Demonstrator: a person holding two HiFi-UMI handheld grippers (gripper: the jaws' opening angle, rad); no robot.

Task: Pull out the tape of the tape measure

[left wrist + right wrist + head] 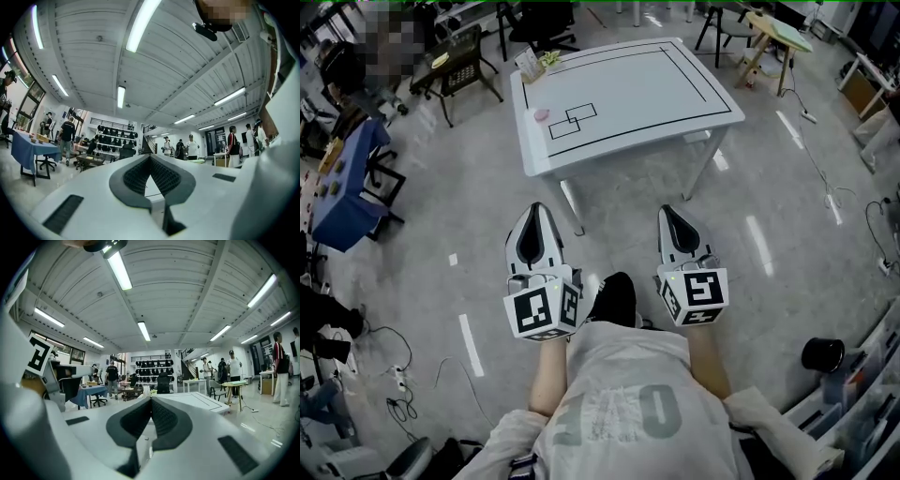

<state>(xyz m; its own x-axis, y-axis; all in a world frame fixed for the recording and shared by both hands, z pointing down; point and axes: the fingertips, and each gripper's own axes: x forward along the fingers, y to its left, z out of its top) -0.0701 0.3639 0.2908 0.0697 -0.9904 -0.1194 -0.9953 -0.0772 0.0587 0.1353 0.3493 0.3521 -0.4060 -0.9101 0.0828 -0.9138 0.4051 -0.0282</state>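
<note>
The person's pale shirt (pixel 623 403) fills the bottom centre, the white table (pixel 675 75) the upper middle. Mid-frame, the left gripper (pixel 534 214) and right gripper (pixel 669 214) both have jaws together, empty. A small pink disc, perhaps the tape measure (pixel 541 115), lies at the table's left.

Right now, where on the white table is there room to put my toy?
The white table is bare from the two drawn boxes across to its right edge. The left is busier: a small pinkish round thing beside those boxes, and a card with something leafy at the far left corner.
</note>
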